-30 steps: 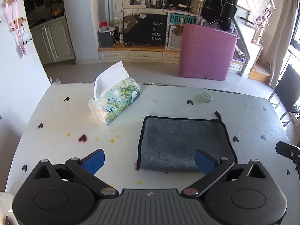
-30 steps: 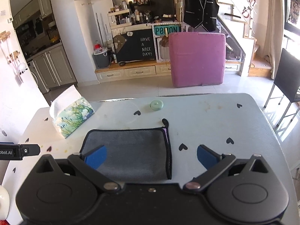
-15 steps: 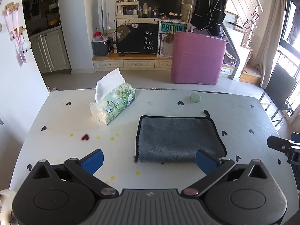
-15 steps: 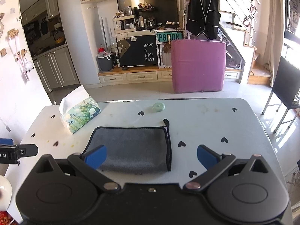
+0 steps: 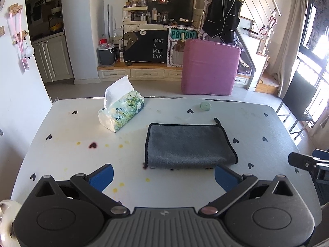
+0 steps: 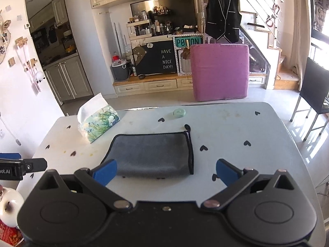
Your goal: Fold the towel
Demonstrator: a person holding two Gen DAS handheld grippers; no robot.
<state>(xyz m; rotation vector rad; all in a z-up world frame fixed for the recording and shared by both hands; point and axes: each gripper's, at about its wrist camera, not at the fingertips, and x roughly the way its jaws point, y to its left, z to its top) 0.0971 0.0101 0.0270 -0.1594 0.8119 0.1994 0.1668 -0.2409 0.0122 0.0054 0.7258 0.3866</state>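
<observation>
A grey towel point(image 5: 188, 145) with black edging lies folded flat in a rectangle on the white table point(image 5: 61, 144), a hanging loop at its far right corner. It also shows in the right wrist view point(image 6: 152, 154). My left gripper point(image 5: 163, 176) is open and empty, held above the table's near edge, short of the towel. My right gripper point(image 6: 166, 171) is open and empty, also back from the towel's near edge. Neither touches the towel.
A tissue pack point(image 5: 121, 111) lies at the table's far left, also in the right wrist view point(image 6: 96, 121). A small green round lid point(image 5: 205, 106) sits near the far edge. A white round object point(image 6: 9, 205) is at the near left. A black chair point(image 6: 314, 94) stands to the right.
Both grippers have pulled back and up from the towel, which now looks smaller and farther. The towel has not moved. Both grippers stay open.
</observation>
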